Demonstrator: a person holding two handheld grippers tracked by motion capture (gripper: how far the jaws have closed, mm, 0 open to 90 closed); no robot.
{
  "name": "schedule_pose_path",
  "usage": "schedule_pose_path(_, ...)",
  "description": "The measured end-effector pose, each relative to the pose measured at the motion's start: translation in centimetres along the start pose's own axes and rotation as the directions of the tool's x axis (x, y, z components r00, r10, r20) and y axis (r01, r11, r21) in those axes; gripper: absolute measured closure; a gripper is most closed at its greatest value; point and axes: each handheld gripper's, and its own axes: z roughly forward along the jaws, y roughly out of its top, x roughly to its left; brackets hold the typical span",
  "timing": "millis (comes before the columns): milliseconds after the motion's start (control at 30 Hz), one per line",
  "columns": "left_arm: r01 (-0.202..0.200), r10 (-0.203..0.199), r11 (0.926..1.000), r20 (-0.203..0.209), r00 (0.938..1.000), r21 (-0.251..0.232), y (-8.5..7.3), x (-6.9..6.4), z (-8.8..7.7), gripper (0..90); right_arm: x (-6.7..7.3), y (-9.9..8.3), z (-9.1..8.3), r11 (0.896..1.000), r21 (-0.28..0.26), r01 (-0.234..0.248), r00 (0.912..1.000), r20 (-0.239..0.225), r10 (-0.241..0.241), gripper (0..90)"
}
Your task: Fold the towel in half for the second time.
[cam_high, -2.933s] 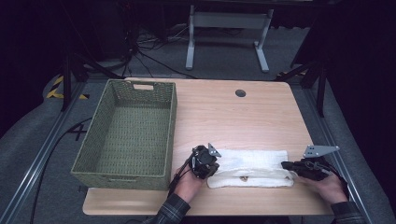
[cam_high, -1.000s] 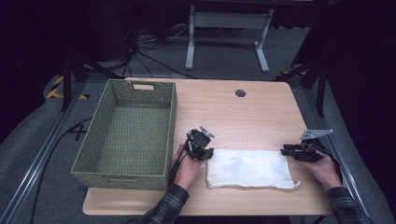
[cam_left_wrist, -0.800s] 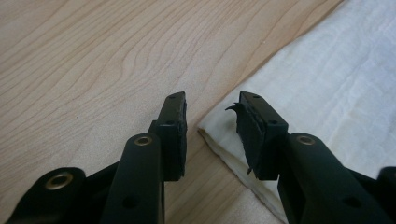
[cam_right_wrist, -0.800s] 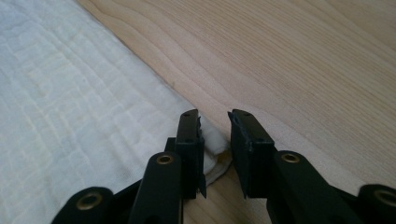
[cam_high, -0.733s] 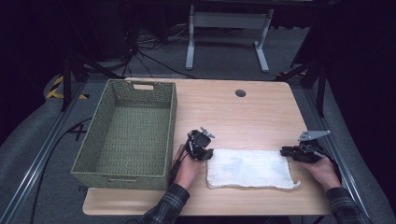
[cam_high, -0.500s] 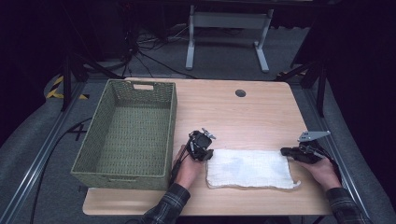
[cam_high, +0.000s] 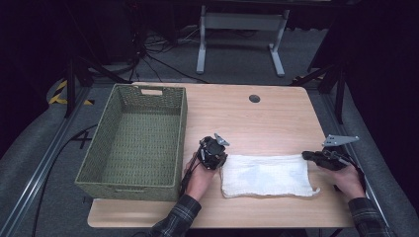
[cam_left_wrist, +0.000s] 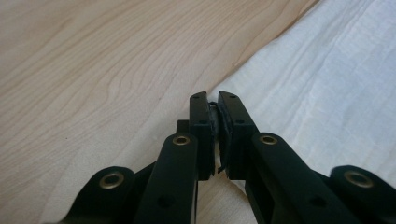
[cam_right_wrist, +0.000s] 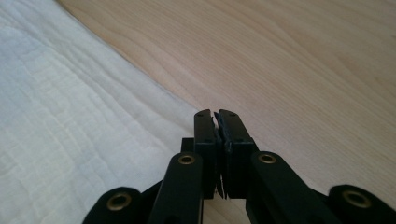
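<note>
A white towel (cam_high: 267, 175) lies flat on the wooden table (cam_high: 247, 118), near its front edge. My left gripper (cam_high: 221, 159) sits at the towel's far left corner. In the left gripper view its jaws (cam_left_wrist: 213, 100) have just been closing and now pinch the towel's edge (cam_left_wrist: 327, 84), with a sliver of cloth between the pads. My right gripper (cam_high: 305, 156) rests at the far right corner. In the right gripper view its jaws (cam_right_wrist: 216, 116) are pressed together where the towel's hem (cam_right_wrist: 70, 116) meets them.
A deep green woven basket (cam_high: 180, 128) stands on the table's left half, just left of my left hand. A small round cable hole (cam_high: 254, 98) sits near the far edge. Bare wood stretches behind the towel. Metal stand legs and cables lie on the floor beyond.
Since nearly three seconds ago both hands have shifted away from the front edge to the towel's far corners. Over the last second the hands hold almost still.
</note>
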Motion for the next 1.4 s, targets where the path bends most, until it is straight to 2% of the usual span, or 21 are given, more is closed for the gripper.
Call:
schedule_pose_path(100,0.006,-0.006,0.9993,-0.010,0.9999,-0.036,0.5,-0.3,-0.8,84.8,-0.3,0.4,-0.5,1.000,-0.024,-0.006,0.9999,0.011,0.006,86.9)
schedule_pose_path(133,-0.006,0.005,0.9989,-0.019,0.9998,-0.047,0.6,-0.3,-1.0,84.8,-0.4,0.6,-0.6,1.000,-0.028,-0.002,0.9999,0.012,0.003,86.9)
schedule_pose_path(333,-0.014,0.013,0.9987,-0.010,0.9999,-0.049,0.0,-0.7,-1.5,84.8,0.3,0.4,-1.0,0.999,-0.039,0.010,0.9998,0.018,-0.009,86.9)
schedule_pose_path(467,-0.029,0.029,0.9973,-0.009,0.9996,-0.067,-0.2,-0.9,-2.1,84.8,0.8,0.2,-1.6,0.999,-0.047,0.022,0.9997,0.013,-0.021,86.9)
schedule_pose_path(567,-0.038,0.037,0.9958,-0.009,0.9993,-0.083,-0.4,-1.4,-2.7,84.8,1.7,-0.2,-2.3,0.998,-0.055,0.034,0.9993,0.013,-0.034,86.9)
schedule_pose_path(1033,-0.085,0.085,0.9919,-0.002,0.9964,-0.094,-2.0,-3.0,-4.4,84.8,3.4,-0.7,-3.5,0.994,-0.082,0.066,0.9978,0.010,-0.065,86.9)
schedule_pose_path(1133,-0.080,0.080,0.9909,-0.008,0.9968,-0.108,-2.0,-3.1,-4.7,84.8,3.4,-0.5,-3.8,0.992,-0.095,0.077,0.9970,0.019,-0.076,86.9)
schedule_pose_path(1167,-0.074,0.074,0.9899,-0.004,0.9973,-0.121,-1.6,-3.0,-4.9,84.7,3.2,-0.1,-4.1,0.989,-0.123,0.088,0.9957,0.039,-0.084,86.8)
schedule_pose_path(1267,-0.078,0.077,0.9877,-0.015,0.9970,-0.135,-1.2,-2.9,-5.0,84.7,2.8,0.7,-4.2,0.985,-0.152,0.085,0.9957,0.050,-0.079,86.8)
schedule_pose_path(1400,-0.075,0.074,0.9902,-0.012,0.9972,-0.118,-1.6,-3.0,-4.8,84.7,2.9,0.5,-4.1,0.986,-0.143,0.089,0.9956,0.040,-0.084,86.8)
